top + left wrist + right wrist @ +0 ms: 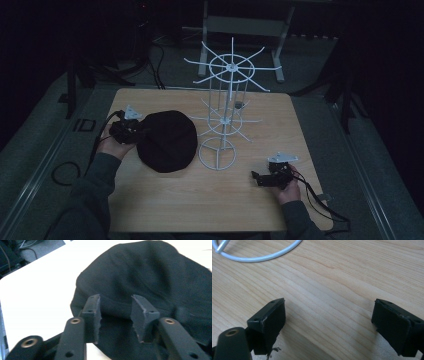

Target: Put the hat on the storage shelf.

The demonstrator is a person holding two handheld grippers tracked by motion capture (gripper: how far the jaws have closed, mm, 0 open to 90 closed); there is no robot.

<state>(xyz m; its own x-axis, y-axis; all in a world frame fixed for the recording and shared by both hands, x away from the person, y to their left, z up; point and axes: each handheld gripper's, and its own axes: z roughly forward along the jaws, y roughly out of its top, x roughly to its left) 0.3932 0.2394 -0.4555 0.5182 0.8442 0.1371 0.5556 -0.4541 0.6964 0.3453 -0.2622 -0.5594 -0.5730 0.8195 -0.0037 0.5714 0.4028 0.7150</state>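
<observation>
While parted to a middling gap, left gripper point(116, 315) poised at the near edge of the black cap point(150, 280), pads not pressing the fabric. Cap lying on the wooden table point(260, 200) beside the white wire rack point(225, 110). Right gripper point(328, 325) spread wide over bare wood, holding nothing.

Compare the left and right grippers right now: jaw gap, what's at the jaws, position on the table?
Left gripper: jaws partly open, black cap right at the pads but not pinched. Right gripper: jaws much wider, bare wooden table between them. Left gripper sits at the table's left side against the cap; right gripper rests near the front right, apart from the white wire rack. Both are hand-held with black padded jaws.
</observation>
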